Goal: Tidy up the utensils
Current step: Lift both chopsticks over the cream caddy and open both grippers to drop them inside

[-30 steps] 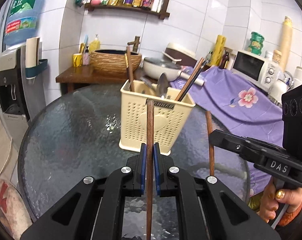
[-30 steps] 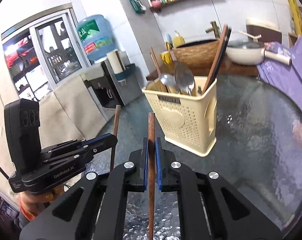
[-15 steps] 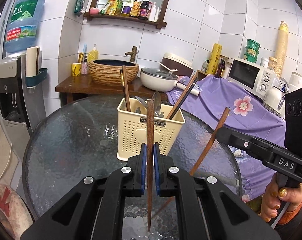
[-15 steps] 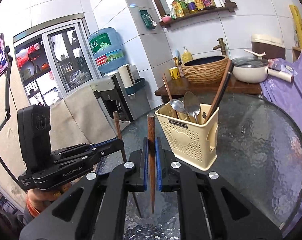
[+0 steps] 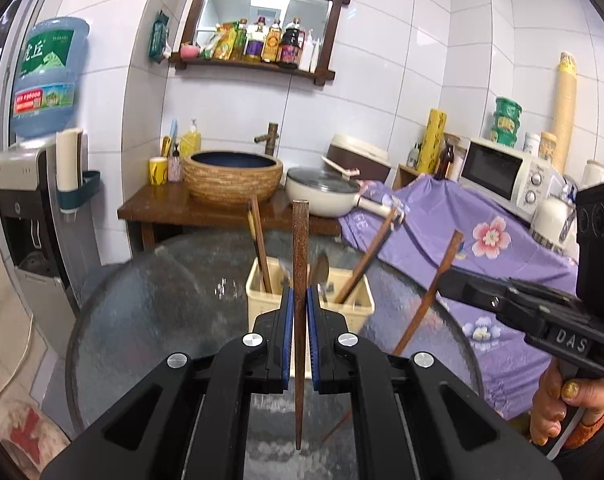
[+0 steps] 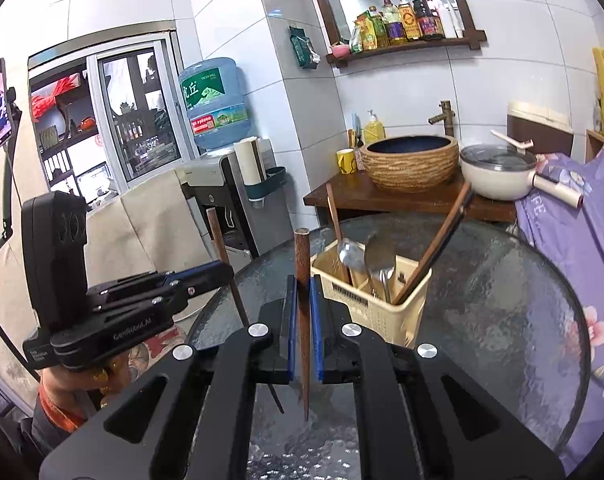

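Now both grippers are held above the round glass table (image 5: 150, 300), each tilted a little downward and each clamped on one wooden chopstick. Between the blue pads of the left gripper (image 5: 300, 336) the left chopstick (image 5: 300, 264) stands nearly upright, its blunt end well above the fingers and its thin tip hanging below them, clear of the glass. The right gripper (image 6: 303, 332) grips the right chopstick (image 6: 302, 256) the same way, upright, tip down and off the table.

From the left wrist view, the cream utensil basket (image 5: 262, 308) sits straight ahead, just beyond the fingertips and lower than them, partly hidden behind the held stick. The other gripper shows to the right, its chopstick leaning, with a hand (image 5: 557, 408) wrapped round its handle at the lower right.

From the right wrist view, the basket lies ahead and slightly to the right, below the fingers. It holds metal spoons (image 6: 361, 256), a dark pair of chopsticks (image 6: 441, 240) leaning right, and a wooden handle (image 6: 333, 216) at its left corner. The left gripper is off to the left, level with this one.
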`<state>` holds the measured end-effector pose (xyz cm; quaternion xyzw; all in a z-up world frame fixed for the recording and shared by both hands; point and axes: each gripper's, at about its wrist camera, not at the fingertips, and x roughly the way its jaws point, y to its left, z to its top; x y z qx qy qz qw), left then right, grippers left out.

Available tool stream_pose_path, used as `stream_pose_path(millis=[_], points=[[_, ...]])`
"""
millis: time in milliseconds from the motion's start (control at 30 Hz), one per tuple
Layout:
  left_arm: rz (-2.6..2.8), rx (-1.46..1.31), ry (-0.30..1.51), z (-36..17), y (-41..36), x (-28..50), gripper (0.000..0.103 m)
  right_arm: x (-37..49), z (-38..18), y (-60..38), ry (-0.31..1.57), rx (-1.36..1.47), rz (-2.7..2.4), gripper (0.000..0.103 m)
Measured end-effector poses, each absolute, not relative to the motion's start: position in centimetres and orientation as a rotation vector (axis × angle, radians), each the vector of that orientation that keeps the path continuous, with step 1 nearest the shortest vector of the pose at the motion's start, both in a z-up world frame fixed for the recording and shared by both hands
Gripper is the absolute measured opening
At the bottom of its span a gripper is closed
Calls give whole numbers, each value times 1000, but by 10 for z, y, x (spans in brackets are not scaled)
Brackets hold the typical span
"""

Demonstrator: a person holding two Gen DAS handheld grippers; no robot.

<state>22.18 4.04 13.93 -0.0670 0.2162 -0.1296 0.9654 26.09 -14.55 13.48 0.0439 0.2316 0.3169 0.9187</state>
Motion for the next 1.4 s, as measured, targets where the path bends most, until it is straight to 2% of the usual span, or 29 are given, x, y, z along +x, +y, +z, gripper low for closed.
stream_pose_path(millis=[300, 467, 633, 1000, 1400], points=[[-210, -190, 290, 223, 49, 259, 7, 287, 213, -148, 366, 61, 589, 7], [-160, -192, 258, 241, 42, 293, 7, 313, 242, -150, 312, 36, 500, 7], [-139, -169, 289, 217, 30, 316, 7, 341, 228, -154, 326, 49, 449, 7], [-142, -179, 455, 138, 29, 344, 7, 373, 139, -147, 465, 49, 420, 7], [-154, -182, 528, 98, 30, 346, 9, 376, 113, -142, 476, 35, 402, 8]])
